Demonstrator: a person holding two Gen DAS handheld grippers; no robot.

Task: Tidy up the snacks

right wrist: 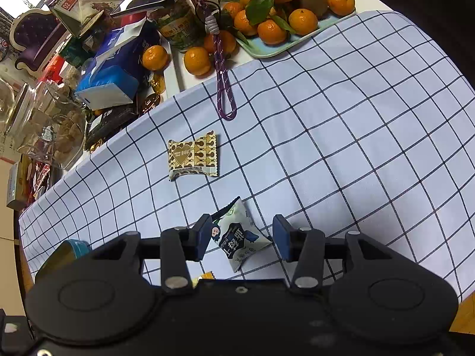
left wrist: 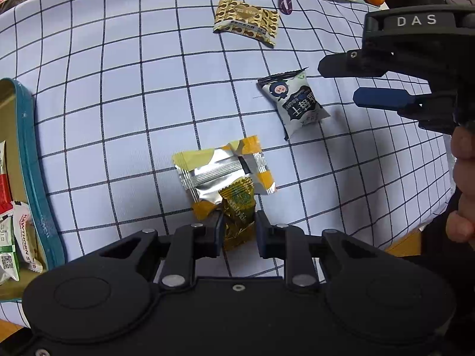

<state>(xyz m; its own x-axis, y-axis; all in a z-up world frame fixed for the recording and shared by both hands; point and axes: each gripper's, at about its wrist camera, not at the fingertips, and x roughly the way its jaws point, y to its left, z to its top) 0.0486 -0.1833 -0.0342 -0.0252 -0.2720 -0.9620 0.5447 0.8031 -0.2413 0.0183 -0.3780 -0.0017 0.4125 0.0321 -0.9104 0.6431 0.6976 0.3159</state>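
**Small wrapped snacks on the checked table, one between each tool's fingers**

The table, under a blue-and-white checked cloth, carries everything. At its left edge sits the teal-rimmed tin, already holding several packets; judging by that, it is where the loose snacks are meant to go.

Near the middle lies the silver-and-yellow packet, seam side up. Well beyond it lies the brown-and-gold patterned packet, and to the right the white-and-navy pillow packet.

The left tool is narrowly open around the gold foil candy, which rests against the silver packet's near edge. The candy sits between the pads, but whether they press on it cannot be told. The right tool stands about half open, its fingers straddling the white-and-navy packet without touching it.

All of these should be very light. The foil candy will crinkle and slip, so it is best taken across its firm middle, not by the twisted ends. The pillow packet is air-filled and soft; a gentle pinch across its narrow width should hold, while a hard squeeze could burst it or squirt it sideways.
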